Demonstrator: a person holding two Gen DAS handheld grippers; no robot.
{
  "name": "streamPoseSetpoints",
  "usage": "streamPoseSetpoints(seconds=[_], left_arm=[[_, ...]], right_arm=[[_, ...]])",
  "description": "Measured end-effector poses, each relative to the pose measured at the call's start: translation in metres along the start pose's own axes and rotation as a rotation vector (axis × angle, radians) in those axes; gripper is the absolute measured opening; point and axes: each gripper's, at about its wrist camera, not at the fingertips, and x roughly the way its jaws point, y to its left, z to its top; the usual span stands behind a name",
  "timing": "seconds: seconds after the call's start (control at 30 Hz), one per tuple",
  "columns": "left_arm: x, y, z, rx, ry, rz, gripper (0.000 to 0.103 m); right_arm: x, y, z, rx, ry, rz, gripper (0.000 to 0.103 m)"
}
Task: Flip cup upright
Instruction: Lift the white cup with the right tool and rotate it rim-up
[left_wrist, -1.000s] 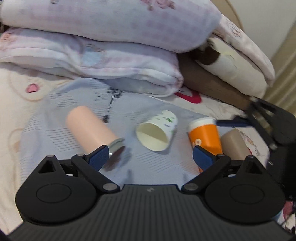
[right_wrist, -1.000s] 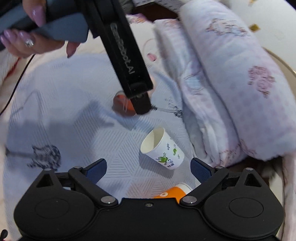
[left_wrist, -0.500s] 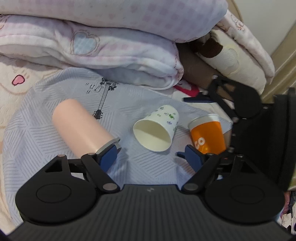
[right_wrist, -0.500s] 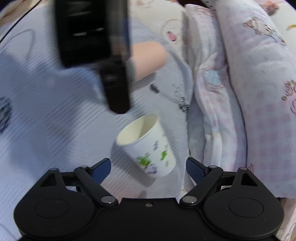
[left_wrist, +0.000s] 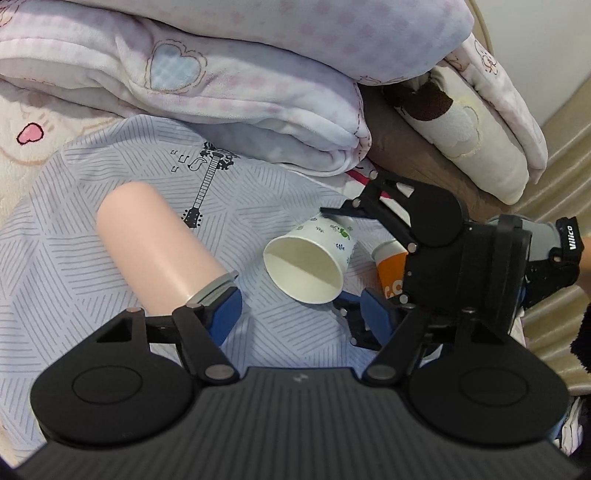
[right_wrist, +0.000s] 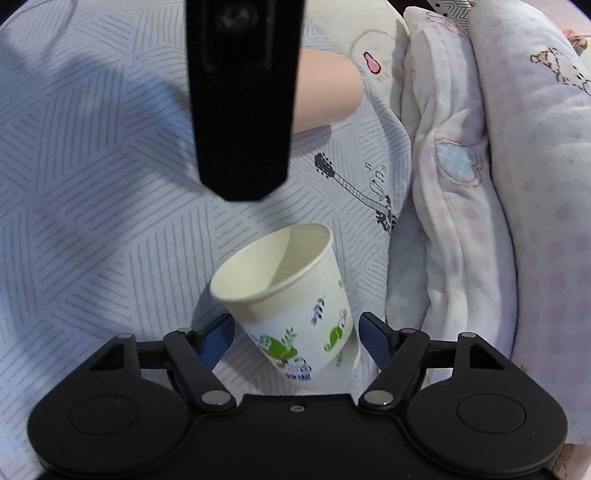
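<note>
Here the white paper cup (right_wrist: 291, 295) is seen lying tilted on its side on the striped grey bedsheet (left_wrist: 74, 229), its mouth facing the left gripper (left_wrist: 295, 310). The right gripper (right_wrist: 293, 332) is set around the cup's base, jaws spread on either side; contact cannot be told. The left gripper's jaws are released and hold nothing. A pink tumbler (left_wrist: 155, 251) lies just beside its left finger. An orange cup (left_wrist: 391, 269) is partly hidden behind the right gripper. Folded quilts (left_wrist: 240, 74) are stacked beyond.
</note>
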Motion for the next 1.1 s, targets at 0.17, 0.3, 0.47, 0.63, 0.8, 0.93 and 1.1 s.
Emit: streamPoseSetpoints(seconds=[0.17,0.3,0.47,0.63,0.8,0.93,1.1], left_arm=[[0.001,0.0,0.0,-0.003,0.001,0.0,0.07],[-0.002,0.0,0.0,-0.009,-0.004,-0.009,0.07],[-0.008,-0.002,0.001,-0.015,-0.004,-0.021,0.07],[-0.016,-0.003,-0.004,-0.007,0.012,-0.024,0.07],[-0.028,0.001,-0.012,-0.03,0.025,-0.041,0.07],[-0.044,0.002,-0.019,-0.056,0.008,-0.04,0.07],[-0.064,0.0,-0.03,-0.055,0.004,-0.052,0.07]], right_arm=[[-0.005,-0.001,0.003,0.048,-0.004,0.02,0.07],[-0.014,-0.003,0.006,0.119,0.002,0.059,0.07],[-0.027,-0.003,0.012,0.2,0.005,0.083,0.07],[-0.045,-0.008,0.022,0.264,0.018,0.124,0.07],[-0.058,-0.014,0.028,0.386,0.071,0.189,0.07],[-0.068,-0.012,0.035,0.496,0.114,0.251,0.07],[-0.072,-0.009,0.034,0.681,0.175,0.337,0.07]])
